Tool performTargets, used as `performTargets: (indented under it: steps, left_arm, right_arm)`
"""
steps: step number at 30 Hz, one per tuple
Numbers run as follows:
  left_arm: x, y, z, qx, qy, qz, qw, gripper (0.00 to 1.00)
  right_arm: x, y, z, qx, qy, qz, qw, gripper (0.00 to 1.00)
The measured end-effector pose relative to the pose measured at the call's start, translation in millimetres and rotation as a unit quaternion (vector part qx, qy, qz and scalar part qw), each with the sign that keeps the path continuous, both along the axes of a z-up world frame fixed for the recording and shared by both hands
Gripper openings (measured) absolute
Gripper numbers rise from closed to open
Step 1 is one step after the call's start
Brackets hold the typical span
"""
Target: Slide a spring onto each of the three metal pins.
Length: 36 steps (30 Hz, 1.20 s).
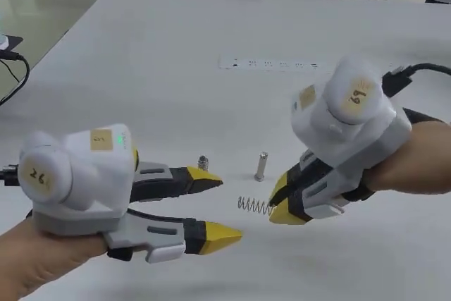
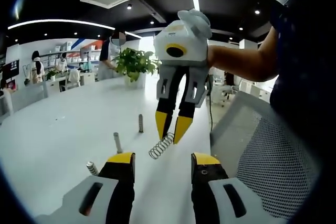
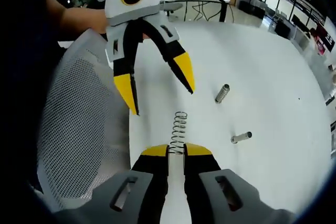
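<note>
I log right gripper [image 1: 276, 206] clamped on one end of a spring [image 1: 255, 206]; left gripper [image 1: 227, 208] apart, empty.
Spring held level toward the desk's [image 1: 176, 68] near edge; bare pin [image 1: 261, 166] upright just beyond it, sprung pin [image 1: 204, 163] beside the left tips.

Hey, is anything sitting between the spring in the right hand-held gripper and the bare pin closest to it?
Nothing visible does. The spring, clamped in the right hand-held gripper, has an open line to the bare pin just beyond it. The open left hand-held gripper sits off to one side of that path.
</note>
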<state>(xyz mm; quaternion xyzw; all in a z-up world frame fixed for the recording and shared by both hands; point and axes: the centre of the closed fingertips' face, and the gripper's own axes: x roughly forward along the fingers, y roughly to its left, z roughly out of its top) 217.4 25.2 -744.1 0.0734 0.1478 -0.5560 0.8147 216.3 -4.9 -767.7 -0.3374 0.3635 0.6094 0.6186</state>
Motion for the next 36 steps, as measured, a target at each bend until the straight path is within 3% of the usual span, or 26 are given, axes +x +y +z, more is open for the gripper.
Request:
performTargets:
  steps: [16,36]
  left_arm:
    - [-10.0,-7.5,3.6,-0.006,-0.006,-0.032,0.9994,0.21]
    - [-13.1,-6.4,3.0,-0.005,-0.012,-0.053,0.9985,0.03]
  right_arm:
    - [-17.0,15.7,17.1,0.01,-0.011,0.091,0.9958,0.07]
    - [-18.5,18.6,16.7,-0.007,-0.04,0.141,0.9892,0.07]
